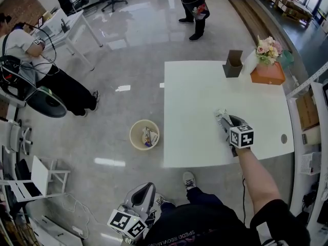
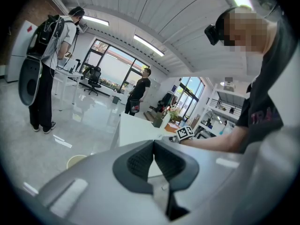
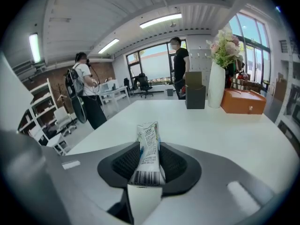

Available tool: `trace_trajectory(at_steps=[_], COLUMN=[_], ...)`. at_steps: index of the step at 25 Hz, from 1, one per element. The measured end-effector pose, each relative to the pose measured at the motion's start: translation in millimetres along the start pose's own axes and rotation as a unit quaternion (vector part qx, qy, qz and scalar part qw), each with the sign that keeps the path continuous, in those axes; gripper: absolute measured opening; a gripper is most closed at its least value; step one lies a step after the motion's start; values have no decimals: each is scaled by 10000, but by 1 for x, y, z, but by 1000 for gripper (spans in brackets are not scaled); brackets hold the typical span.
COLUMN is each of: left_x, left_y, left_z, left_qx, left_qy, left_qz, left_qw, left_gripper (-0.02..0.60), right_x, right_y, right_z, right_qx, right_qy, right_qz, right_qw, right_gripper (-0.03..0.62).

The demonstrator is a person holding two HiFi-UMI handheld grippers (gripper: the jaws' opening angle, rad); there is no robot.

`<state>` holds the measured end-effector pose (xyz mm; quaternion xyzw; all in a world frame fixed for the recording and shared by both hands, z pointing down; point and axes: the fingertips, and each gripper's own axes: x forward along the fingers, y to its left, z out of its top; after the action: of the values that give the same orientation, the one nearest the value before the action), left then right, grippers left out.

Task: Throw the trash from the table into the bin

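Both grippers have smooth, matt grey plastic shells. The right gripper [image 3: 149,165] and left gripper [image 2: 153,161] carry black, rubbery-looking pads [image 3: 121,162] with a fine ribbed texture. The carton [image 3: 149,139] between the right pads is creased coated paper, white with print and a barcode, faintly shiny. The table [image 1: 205,96], centre right of the head view, has a smooth matt white top. The floor [image 1: 128,50] around it is polished grey, glossy enough to mirror the lights. The bin [image 1: 131,135], lower centre left, looks like pale beige plastic. At the upper right of the right gripper view stand a glossy white vase [image 3: 216,86] and an orange box [image 3: 243,102] with a satin sheen
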<state>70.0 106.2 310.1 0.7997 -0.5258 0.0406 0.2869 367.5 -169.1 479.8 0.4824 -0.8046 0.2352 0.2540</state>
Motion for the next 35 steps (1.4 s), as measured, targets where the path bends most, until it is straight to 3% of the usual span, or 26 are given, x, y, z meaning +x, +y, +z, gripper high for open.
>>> trace_trajectory(at_steps=[4,10,16,21,23,26,29,31,35], left_x=[1,8,7,-4,-11,-23,-37,-48,-69], left_y=[-1,0,5,9,11,15,15,19,27], left_z=[3,10,25,44,48,55,64,70,79], left_qx=[30,-77,-178,-264,-289,-478,-952,-1264,-1473], left_qy=[-19,-128,-371,-662,-761,-949,-1202,-1387,-1604], left_qz=[-53,-127,-114,-188,-193,-258,-590,-762,-948], left_qw=[10000,9998,9991,9973,9965,9940,9864,9793,9714], left_gripper=[8,8,8,9,83,98,221,264,296], right_x=[-20,-54,-103,-137,-147,-160,-175,-184,-199], right_y=[34,113,212,289,315,349,382,404,443], right_z=[29,67,90,98,98,96,93,91,82], right_qx=[544,636,933,1015,986,904,762,668,374], right_qy=[-646,-1230,-1593,-1596,-1557,-1495,-1447,-1413,-1365], right_qz=[603,1571,2857,3732,3996,4344,4657,4842,5083], right_qw=[9946,9778,9404,9083,8979,8836,8697,8609,8495], right_gripper=[130,130,129,129,129,129,129,129,129])
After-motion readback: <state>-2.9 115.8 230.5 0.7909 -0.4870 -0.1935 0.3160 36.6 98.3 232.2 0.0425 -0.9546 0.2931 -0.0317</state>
